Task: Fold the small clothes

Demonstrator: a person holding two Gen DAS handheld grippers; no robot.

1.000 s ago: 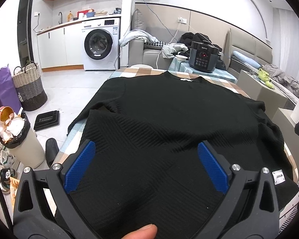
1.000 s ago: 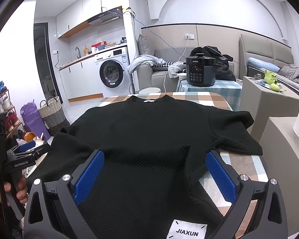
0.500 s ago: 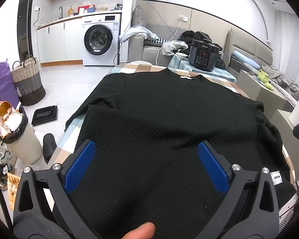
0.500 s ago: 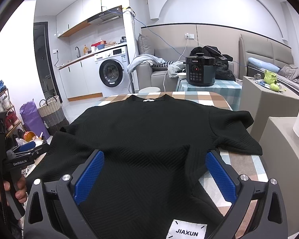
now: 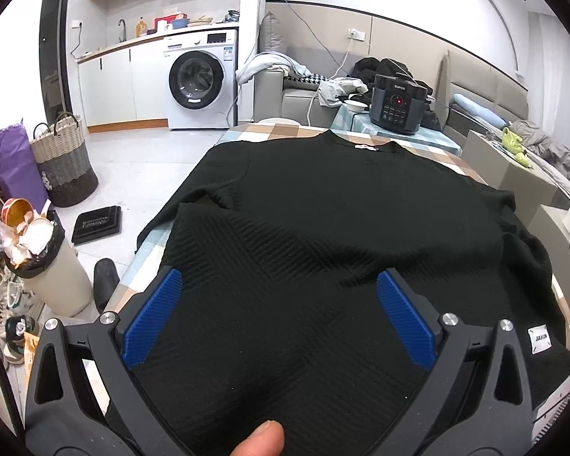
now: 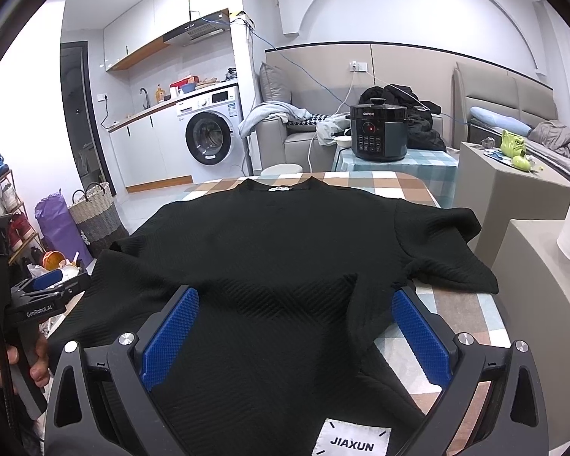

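Left wrist view: the black sweater (image 5: 323, 228) lies flat on the checked table (image 5: 277, 129), collar at the far end, hem toward the person.
Sweater axis: its long axis, hem to collar, runs straight away from both grippers; the sleeves spread out to either side.
Left gripper (image 5: 279, 319): jaws spread wide, blue pads (image 5: 150, 319) apart, nothing held; it hovers over the near left part of the body, beside the left sleeve (image 5: 193, 205).
Right gripper (image 6: 296, 330): also wide open and empty, over the near right part, with the right sleeve (image 6: 444, 250) just beyond its right pad.
Nearer hand: each gripper sits closest to its own sleeve and hem corner, so a sleeve fold inward looks, by my judgement, like the likely next move.
Thumb (image 5: 258, 439): a fingertip shows at the bottom edge of the left view.
Hem tag (image 6: 355, 439): white, reads "JIAXUN".
Neck label (image 6: 279, 189): white, too small to read.
Left gripper body, seen from the right view: printed "GenRobot.AI".
Pressure cooker (image 6: 378, 133): marked "SUPOR", on a side table beyond the sweater.
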